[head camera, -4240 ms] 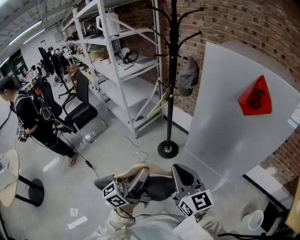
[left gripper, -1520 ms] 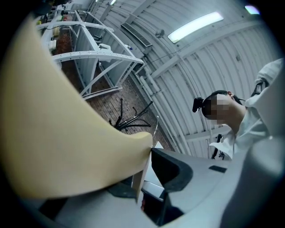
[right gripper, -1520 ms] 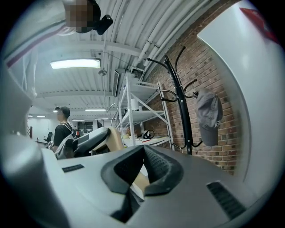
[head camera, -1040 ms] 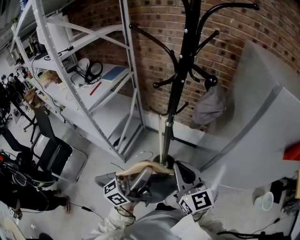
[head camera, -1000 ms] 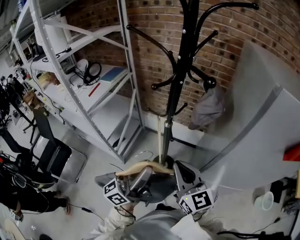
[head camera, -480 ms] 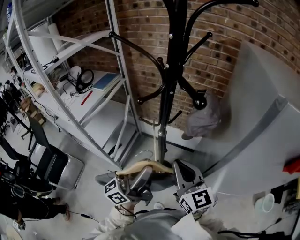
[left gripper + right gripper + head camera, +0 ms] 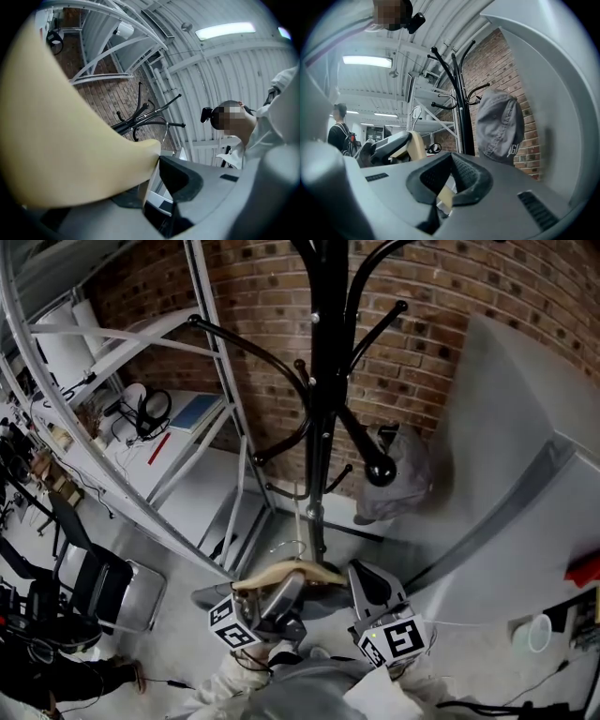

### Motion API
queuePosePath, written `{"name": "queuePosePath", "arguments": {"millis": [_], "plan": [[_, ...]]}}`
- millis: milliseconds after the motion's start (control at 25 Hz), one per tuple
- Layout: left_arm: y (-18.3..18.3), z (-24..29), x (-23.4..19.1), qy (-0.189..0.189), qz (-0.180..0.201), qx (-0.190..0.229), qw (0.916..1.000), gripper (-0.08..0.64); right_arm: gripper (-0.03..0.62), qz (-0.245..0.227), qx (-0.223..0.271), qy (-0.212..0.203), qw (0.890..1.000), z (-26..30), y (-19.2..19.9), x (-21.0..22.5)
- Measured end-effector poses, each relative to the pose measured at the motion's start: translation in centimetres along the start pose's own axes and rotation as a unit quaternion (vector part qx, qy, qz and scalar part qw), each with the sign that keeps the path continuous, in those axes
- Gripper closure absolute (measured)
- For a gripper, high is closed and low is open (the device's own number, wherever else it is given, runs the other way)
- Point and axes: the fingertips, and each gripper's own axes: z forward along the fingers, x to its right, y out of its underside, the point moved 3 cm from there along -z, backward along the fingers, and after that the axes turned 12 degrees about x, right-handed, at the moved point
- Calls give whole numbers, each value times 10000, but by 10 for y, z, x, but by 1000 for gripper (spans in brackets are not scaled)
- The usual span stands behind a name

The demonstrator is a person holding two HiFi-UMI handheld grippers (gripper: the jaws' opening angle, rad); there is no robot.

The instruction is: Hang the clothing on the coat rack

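Since both pairs of jaws are already clamped, the step in hand is judged to be the carry and lift toward a hook, not a grasp. The left gripper (image 7: 155, 161) has its jaws closed on the pale wooden hanger (image 7: 70, 140), which fills most of that view. The right gripper (image 7: 449, 180) has its jaws almost together, pinching a thin pale end of the same hanger. In the head view the hanger lies level between the two grippers with its wire hook (image 7: 289, 547) standing up. The clothing (image 7: 323, 604) appears as dark grey cloth beneath it, mostly hidden.

The coat rack (image 7: 327, 381) stands just ahead, its black arms above the grippers. A grey cap (image 7: 401, 479) already occupies a lower arm on the right, next to a knobbed arm (image 7: 379, 472).

Recommendation: keep both grips firm and the hanger level. Raise it so the wire hook clears a free arm tip, preferably on the left side away from the cap. Lower the wire onto that arm before either jaw opens. Risk noted: a tilted hanger may shed the cloth
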Motion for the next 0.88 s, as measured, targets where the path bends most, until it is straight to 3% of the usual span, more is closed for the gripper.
{"name": "queuePosePath", "arguments": {"millis": [400,880], "plan": [[-13,7,-25,319,-520,-330,9976,459,568,-233,-58,683,9974,14,6,-2],[-40,4,-33,953,-1195,-782,9852,460,568,-612,291,1724,9827,22,-9,-37]]}}
